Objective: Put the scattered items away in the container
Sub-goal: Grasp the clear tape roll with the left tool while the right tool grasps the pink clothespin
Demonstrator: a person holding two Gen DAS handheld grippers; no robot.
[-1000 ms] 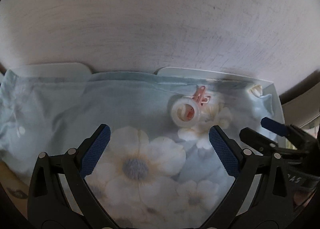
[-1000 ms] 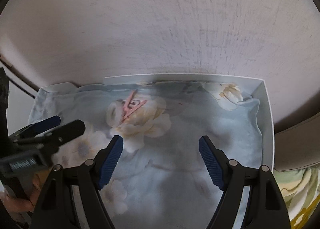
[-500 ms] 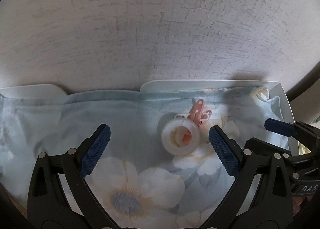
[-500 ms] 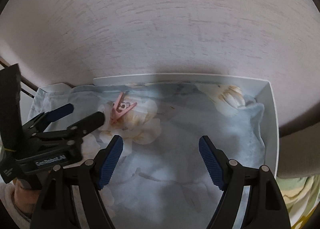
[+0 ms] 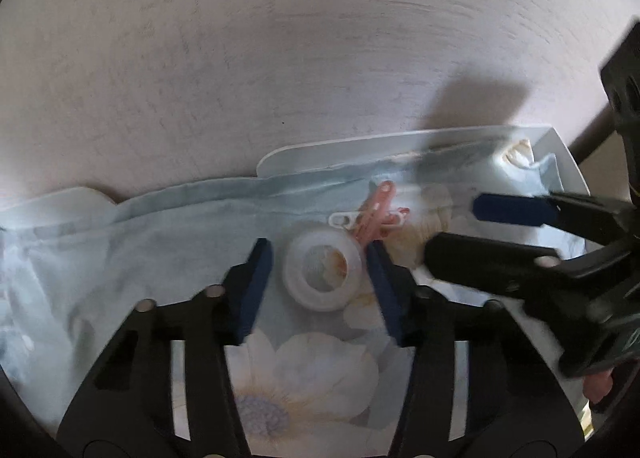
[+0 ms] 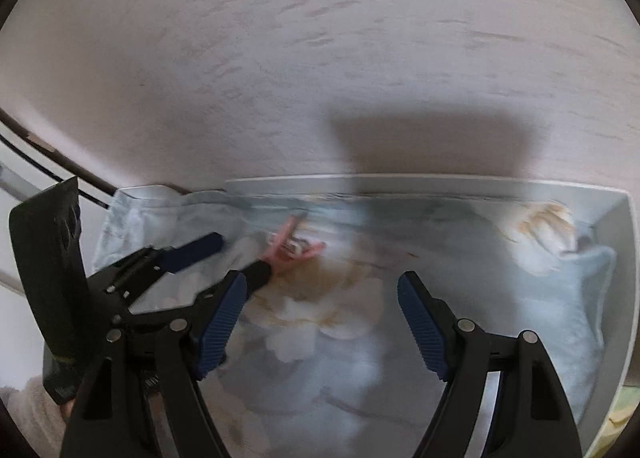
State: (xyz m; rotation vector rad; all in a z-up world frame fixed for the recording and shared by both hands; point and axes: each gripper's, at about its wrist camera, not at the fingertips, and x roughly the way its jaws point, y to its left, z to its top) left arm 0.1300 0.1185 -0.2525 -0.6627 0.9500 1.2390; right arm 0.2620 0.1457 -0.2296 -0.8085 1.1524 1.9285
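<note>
The tape roll (image 5: 323, 273) is a small translucent white ring lying flat on the flowered cloth (image 5: 168, 258), its hole facing up so the print shows through the middle. It sits between the two pads of my left tongs (image 5: 318, 286), which have just been closing; the right pad looks about touching its rim, the left one still a little apart, though blur makes that hard to judge. Just behind the roll lies a pink clothes peg (image 5: 374, 218) on its side, with a white peg (image 5: 346, 219) crossing under it. The white box (image 6: 624, 258) holds the cloth.
</note>
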